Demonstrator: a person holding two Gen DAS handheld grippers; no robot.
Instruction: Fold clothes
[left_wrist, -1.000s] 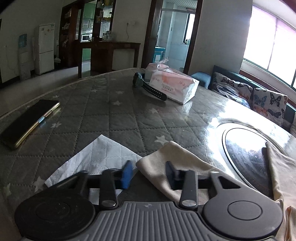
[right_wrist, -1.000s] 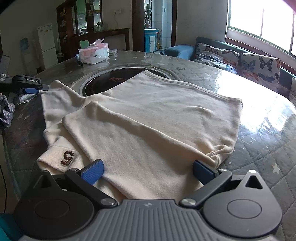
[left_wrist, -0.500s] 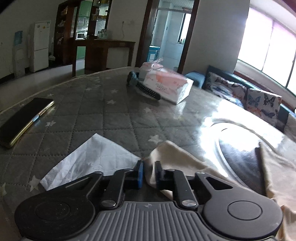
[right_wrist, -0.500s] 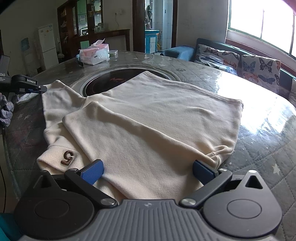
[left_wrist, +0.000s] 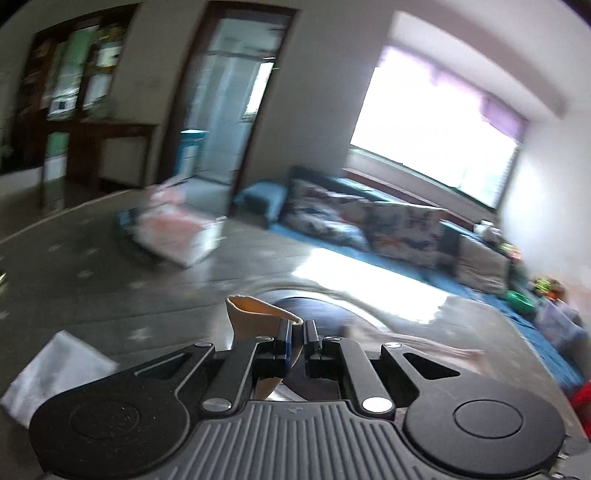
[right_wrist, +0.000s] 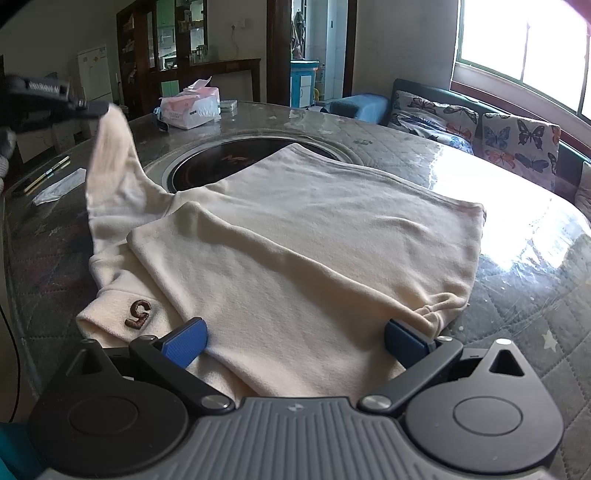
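Note:
A cream garment (right_wrist: 295, 229) lies folded flat on the round quilted table (right_wrist: 517, 295), with a brown "5" patch (right_wrist: 138, 309) on its near left cuff. Its far left sleeve (right_wrist: 110, 147) is pulled up off the table. My left gripper (right_wrist: 85, 107) pinches the sleeve's tip, and its jaws are closing tight. In the blurred left wrist view, the cream sleeve end (left_wrist: 251, 314) sticks out between the nearly touching fingers of my left gripper (left_wrist: 297, 339). My right gripper (right_wrist: 295, 339) stands wide open, low over the garment's near edge, gripping nothing.
A tissue box (right_wrist: 190, 107) stands at the table's far side. A phone (right_wrist: 40, 177) and a white paper napkin (right_wrist: 61, 186) lie at the left edge. A round dark cooktop (right_wrist: 221, 162) is set into the table's middle. A sofa (right_wrist: 480, 125) lines the window wall.
My left gripper shut on the sleeve end, then rose and swung right, lifting the sleeve off the table. My right gripper stayed put and open.

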